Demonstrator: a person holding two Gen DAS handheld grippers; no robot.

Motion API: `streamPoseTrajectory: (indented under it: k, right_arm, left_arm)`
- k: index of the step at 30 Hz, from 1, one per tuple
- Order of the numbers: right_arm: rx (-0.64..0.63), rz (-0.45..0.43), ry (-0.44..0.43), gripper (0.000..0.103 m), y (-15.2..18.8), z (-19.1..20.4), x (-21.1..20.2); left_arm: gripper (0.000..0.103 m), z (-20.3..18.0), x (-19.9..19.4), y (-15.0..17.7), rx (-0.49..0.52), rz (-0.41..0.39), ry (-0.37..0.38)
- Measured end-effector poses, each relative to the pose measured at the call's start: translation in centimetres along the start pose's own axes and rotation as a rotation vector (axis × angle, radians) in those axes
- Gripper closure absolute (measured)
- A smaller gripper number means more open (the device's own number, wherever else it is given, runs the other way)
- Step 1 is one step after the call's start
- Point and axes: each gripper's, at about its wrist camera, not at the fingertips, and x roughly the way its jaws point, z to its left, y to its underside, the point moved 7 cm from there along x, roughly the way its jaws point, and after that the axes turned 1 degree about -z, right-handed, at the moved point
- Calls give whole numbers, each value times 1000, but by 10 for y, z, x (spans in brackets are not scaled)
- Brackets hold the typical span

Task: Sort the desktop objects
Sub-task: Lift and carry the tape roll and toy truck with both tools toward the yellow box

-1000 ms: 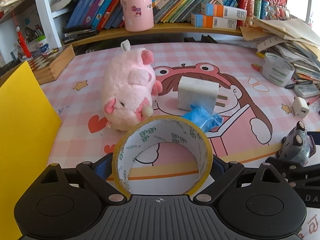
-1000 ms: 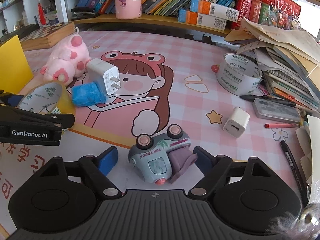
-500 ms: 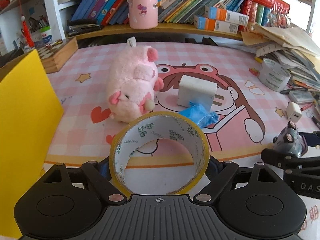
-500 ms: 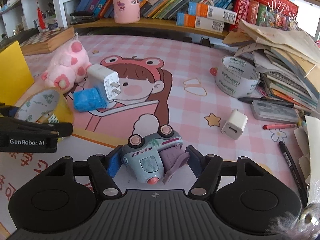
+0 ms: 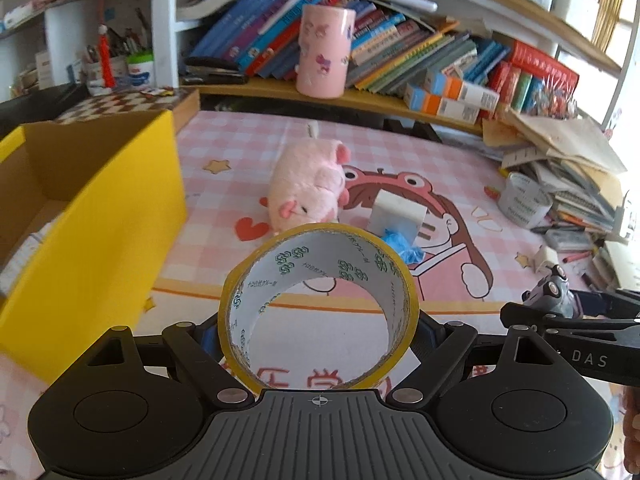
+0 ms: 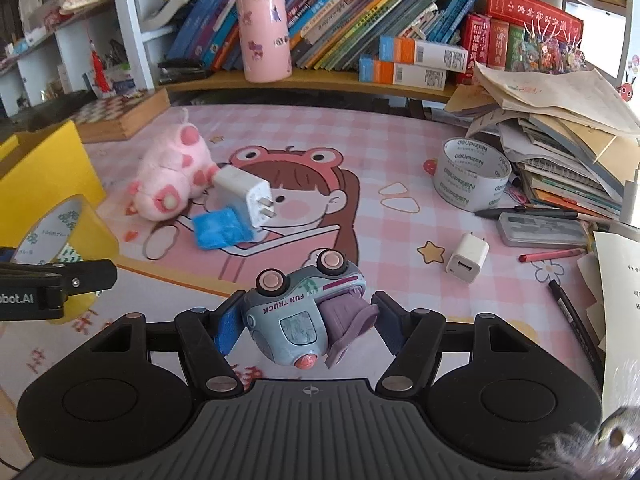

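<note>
My left gripper [image 5: 318,330] is shut on a yellow tape roll [image 5: 320,242] and holds it above the pink desk mat, right of a yellow box [image 5: 92,236]. My right gripper [image 6: 306,320] is shut on an upside-down blue toy truck [image 6: 296,312], lifted off the mat. The tape roll [image 6: 68,232] and left gripper also show at the left of the right wrist view. A pink plush pig [image 5: 306,188], a large white charger [image 6: 244,196], a blue crumpled wrapper [image 6: 220,228], a small white charger [image 6: 468,258] and a white tape roll [image 6: 472,178] lie on the mat.
The yellow box [image 6: 44,164] is open-topped with items inside. A wooden chessboard [image 6: 124,112] lies behind it. Stacked papers and books [image 6: 560,140], a pencil case [image 6: 540,230] and pens crowd the right edge. A pink cup [image 6: 264,36] and books stand on the back shelf.
Both grippers have risen with their loads. The left one now sits higher and nearer the yellow box, whose open top has come into view. The toy truck is lifted off the mat.
</note>
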Motion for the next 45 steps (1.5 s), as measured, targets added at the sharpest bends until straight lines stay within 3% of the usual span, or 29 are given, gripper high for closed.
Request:
streamPoseTrajectory:
  k: [7, 16, 29, 45]
  right_arm:
    - [3, -23, -25, 39, 6, 15, -27]
    - [1, -33, -51, 39, 21, 48, -59]
    - [69, -55, 22, 39, 36, 101, -82]
    - [62, -31, 91, 39, 72, 185, -107]
  left_arm:
    - [16, 13, -34, 7, -34, -42, -8]
    - [16, 26, -69, 21, -30, -62, 40]
    - [16, 67, -99, 36, 71, -74, 125]
    - [16, 132, -135, 62, 97, -58, 192]
